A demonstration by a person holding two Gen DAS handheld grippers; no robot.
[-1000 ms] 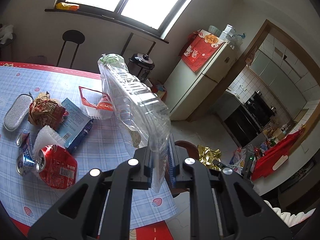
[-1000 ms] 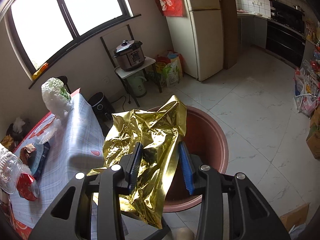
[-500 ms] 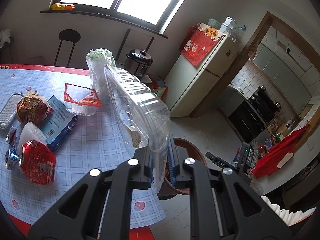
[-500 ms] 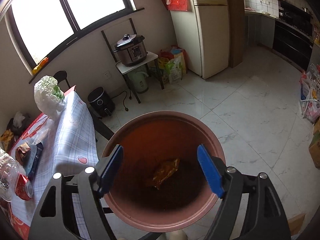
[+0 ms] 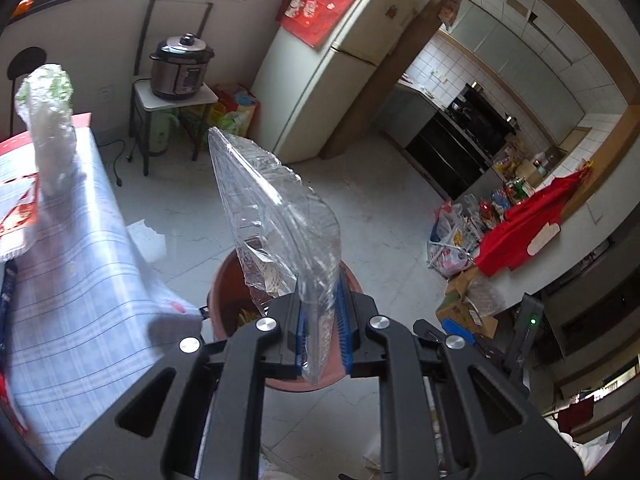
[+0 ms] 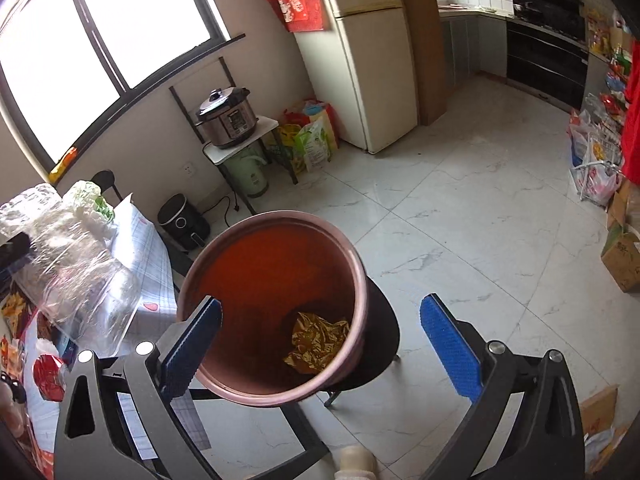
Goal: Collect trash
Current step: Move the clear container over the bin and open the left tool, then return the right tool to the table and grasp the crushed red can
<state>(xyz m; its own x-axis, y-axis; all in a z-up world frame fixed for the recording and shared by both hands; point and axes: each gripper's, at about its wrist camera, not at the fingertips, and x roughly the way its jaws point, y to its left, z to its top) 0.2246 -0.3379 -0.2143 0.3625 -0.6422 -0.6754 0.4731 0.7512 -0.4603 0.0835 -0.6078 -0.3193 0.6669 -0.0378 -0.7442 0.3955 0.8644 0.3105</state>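
Note:
My left gripper (image 5: 322, 320) is shut on a clear plastic clamshell container (image 5: 276, 216) and holds it upright above the near rim of a reddish-brown bin (image 5: 224, 280). The container also shows at the left of the right wrist view (image 6: 68, 264). My right gripper (image 6: 320, 332) is open and empty, above the bin (image 6: 276, 300), which stands on a black stool (image 6: 380, 344). A crumpled gold foil wrapper (image 6: 316, 342) lies at the bottom of the bin.
The table with a blue checked cloth (image 5: 72, 280) stands left of the bin, with a red cup (image 6: 48, 372) and other trash on it. A tied plastic bag (image 5: 48, 112) stands on its far end. A fridge (image 6: 372, 60), a cooker on a stand (image 6: 228, 120) and boxes (image 6: 624, 256) line the tiled floor.
My right gripper opened and the gold foil dropped into the bin. My left gripper carried the clear container from over the table to above the bin.

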